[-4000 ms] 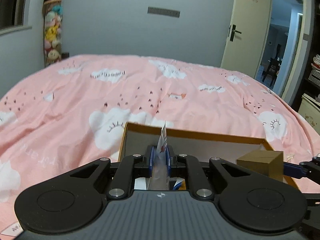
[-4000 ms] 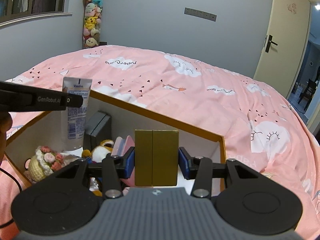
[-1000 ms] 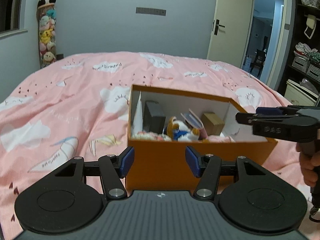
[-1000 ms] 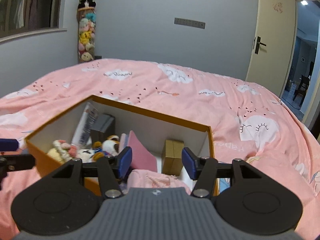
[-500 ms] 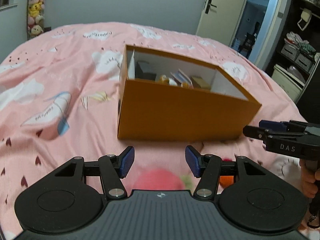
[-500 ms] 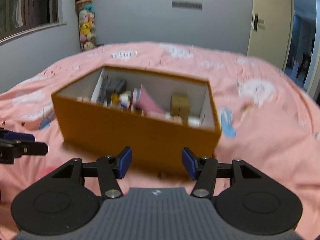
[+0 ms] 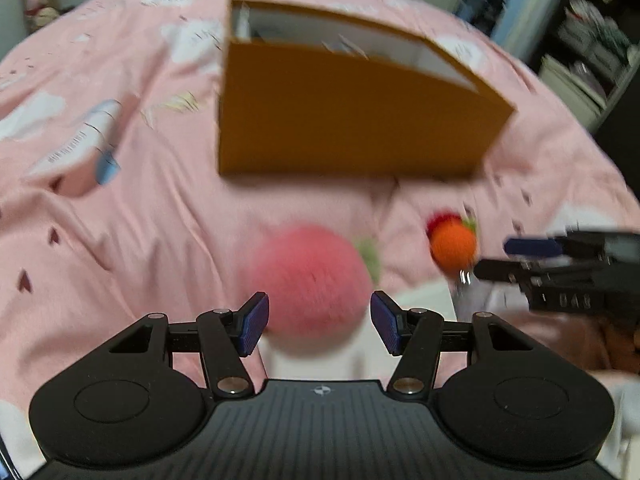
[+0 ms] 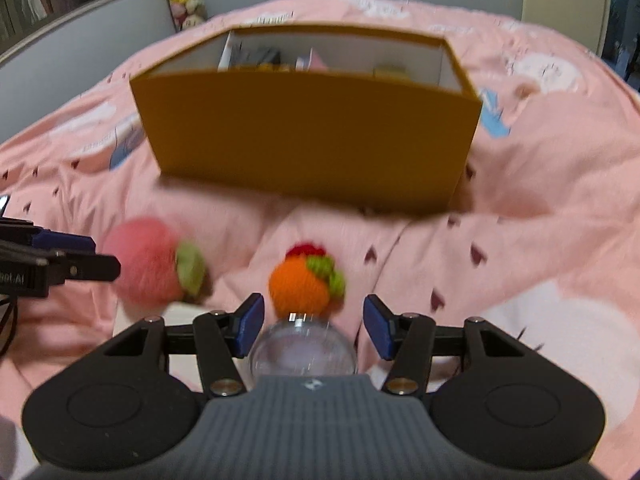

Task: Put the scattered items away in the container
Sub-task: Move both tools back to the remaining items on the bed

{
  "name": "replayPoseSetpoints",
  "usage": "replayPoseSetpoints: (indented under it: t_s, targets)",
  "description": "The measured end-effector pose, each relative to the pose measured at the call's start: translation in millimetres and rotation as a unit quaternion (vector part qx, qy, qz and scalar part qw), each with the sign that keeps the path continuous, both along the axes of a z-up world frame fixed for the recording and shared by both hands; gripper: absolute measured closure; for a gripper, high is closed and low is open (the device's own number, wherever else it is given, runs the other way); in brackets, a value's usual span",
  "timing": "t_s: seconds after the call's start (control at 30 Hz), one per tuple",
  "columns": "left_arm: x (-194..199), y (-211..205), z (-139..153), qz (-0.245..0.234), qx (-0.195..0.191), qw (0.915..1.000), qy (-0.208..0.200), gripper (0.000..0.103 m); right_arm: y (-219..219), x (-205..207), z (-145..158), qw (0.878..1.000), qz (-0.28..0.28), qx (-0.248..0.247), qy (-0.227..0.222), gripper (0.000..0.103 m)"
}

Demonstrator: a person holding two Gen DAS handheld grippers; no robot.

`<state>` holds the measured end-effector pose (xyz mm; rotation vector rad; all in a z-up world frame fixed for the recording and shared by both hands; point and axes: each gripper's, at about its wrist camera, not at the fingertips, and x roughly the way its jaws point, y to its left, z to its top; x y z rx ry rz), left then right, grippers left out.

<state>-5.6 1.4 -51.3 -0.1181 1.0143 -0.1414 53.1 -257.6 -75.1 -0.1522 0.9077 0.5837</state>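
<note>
Pink bedding [image 8: 520, 240] is carrying an orange cardboard box [image 8: 312, 140] holding blurred items, while only the right view is showing a clear plastic ball [image 8: 302, 350] between released right fingers [image 8: 252, 322].

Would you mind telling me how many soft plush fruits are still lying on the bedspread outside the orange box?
2. The pink plush fruit lies just ahead of the left claw; the orange plush fruit lies ahead of the right claw, beside a clear ball. Others may be hidden.
</note>
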Motion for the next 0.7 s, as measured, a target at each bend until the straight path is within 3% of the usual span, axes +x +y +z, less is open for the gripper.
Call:
replayPoseSetpoints:
  t_s: [0.33, 0.7]
  targets:
    - [-2, -12, -26, -0.041, 0.035, 0.9961, 0.070, 0.037, 12, -15, -10, 0.998, 0.058, -0.017, 0.021, 0.045]
    - [-4, -26, -39, -0.102, 0.083, 0.9866, 0.098, 0.037, 28, -23, -20, 0.989, 0.117, -0.072, 0.050, 0.046]
